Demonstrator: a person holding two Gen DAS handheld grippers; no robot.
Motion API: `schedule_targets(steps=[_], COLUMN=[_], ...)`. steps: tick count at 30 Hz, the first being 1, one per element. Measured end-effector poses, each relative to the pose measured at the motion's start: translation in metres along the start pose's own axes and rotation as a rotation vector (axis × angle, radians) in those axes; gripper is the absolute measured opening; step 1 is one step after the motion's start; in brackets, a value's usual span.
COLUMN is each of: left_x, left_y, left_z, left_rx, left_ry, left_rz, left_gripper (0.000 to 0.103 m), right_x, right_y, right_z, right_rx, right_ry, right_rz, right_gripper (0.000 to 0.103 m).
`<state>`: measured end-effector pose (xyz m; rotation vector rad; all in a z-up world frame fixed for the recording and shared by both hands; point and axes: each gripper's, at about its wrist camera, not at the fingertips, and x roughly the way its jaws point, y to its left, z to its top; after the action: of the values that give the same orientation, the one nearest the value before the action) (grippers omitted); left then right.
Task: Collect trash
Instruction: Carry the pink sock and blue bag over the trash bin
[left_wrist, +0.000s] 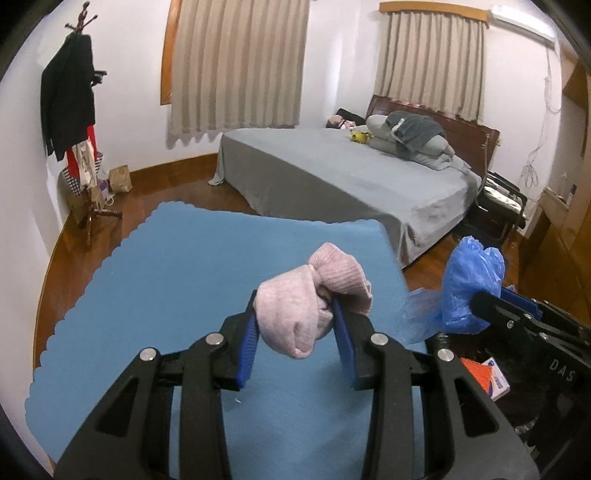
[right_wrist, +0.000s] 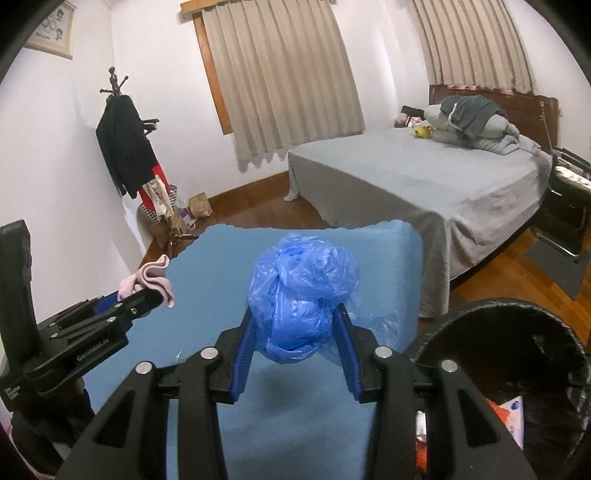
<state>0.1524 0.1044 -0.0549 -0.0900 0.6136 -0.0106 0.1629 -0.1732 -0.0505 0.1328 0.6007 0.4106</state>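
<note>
**Both grippers carrying trash above the blue mat**

From the left wrist view, we are holding a bunched pink cloth (left_wrist: 312, 301) in the left gripper (left_wrist: 295, 325). Its blue fingers (left_wrist: 248, 343) are pressing in on the cloth from both sides, and the bundle is hanging clear above the blue mat (left_wrist: 147, 280). To the right, the right gripper (left_wrist: 484, 306) is coming into view with a crumpled blue plastic bag (left_wrist: 469, 284) in its grasp, over the mat's right edge. Below it, an orange and white carton (left_wrist: 487, 376) is lying inside the dark bin (left_wrist: 554, 406). Beyond the mat, a grey bed (left_wrist: 351, 177) is standing under the curtains (left_wrist: 236, 66), and a coat rack (left_wrist: 74, 96) is leaning in the left corner.

From the right wrist view, we are gripping the blue plastic bag (right_wrist: 301, 295) in the right gripper (right_wrist: 295, 332), its fingers (right_wrist: 243, 350) closing around the bag's lower half, with loose film spilling out to the right. The bag is hanging over the blue mat (right_wrist: 192, 317). The left gripper (right_wrist: 147, 297) is showing at the left, pinching the pink cloth (right_wrist: 149, 280) just beside the mat's left edge. The bin (right_wrist: 517, 317), lined in black, is sitting at the lower right, just beside the gripper, with the carton (right_wrist: 513, 413) inside it.
</note>
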Motion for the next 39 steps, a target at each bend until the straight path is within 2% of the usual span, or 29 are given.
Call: schedule_targets(steps=[18, 26, 39], left_x=[-0.049, -0.063, -0.057], left_y=[-0.061, -0.09, -0.149], left_z=[-0.002, -0.006, -0.02], left_rx=[0.096, 0.131, 0.202], left_ry=[-0.06, -0.086, -0.073], left_rz=[-0.079, -0.123, -0.213], left_gripper=[0.036, 0.036, 0.037], right_x=[-0.074, -0.103, -0.132], right_y=[-0.019, -0.041, -0.088], right_z=[-0.004, -0.01, -0.024], right_rx=[-0.012, 0.018, 0.084], right_ry=[-0.093, -0.127, -0.14], right_rz=[-0.047, -0.087, -0.186], right_gripper=[0.041, 0.041, 0.041])
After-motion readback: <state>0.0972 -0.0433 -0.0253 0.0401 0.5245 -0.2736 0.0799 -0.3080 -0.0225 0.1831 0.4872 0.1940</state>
